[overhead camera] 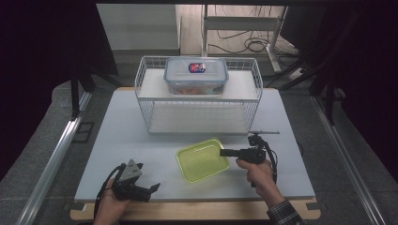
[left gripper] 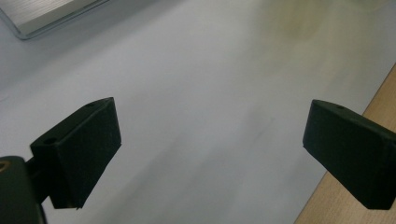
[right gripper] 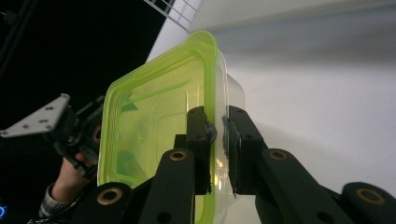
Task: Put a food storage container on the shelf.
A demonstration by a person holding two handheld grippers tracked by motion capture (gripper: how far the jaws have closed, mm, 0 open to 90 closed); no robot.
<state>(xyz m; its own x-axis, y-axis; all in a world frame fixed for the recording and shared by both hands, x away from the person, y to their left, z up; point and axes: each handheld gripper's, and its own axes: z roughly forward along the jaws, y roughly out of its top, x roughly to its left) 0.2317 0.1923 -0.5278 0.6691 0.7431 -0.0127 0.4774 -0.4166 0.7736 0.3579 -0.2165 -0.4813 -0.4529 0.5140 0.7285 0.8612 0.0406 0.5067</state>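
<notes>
A yellow-green plastic container (overhead camera: 202, 159) sits open side up on the white table (overhead camera: 126, 140), in front of the wire rack. My right gripper (overhead camera: 221, 153) reaches it from the right and is shut on its right wall. In the right gripper view the two black jaws pinch the green rim and clear wall of the container (right gripper: 154, 126), one inside and one outside, at the gripper (right gripper: 216, 121). My left gripper (overhead camera: 155, 186) rests near the table's front left, pointing right, apart from the container. Its jaws stand wide open over bare table (left gripper: 210, 135).
A white wire rack (overhead camera: 143, 89) stands at the back centre, with a clear lidded box (overhead camera: 196, 75) holding reddish contents on its upper shelf. The table's wooden front edge (left gripper: 378, 93) runs just beside the left gripper. A corner of the rack's base (left gripper: 46, 14) lies ahead of it.
</notes>
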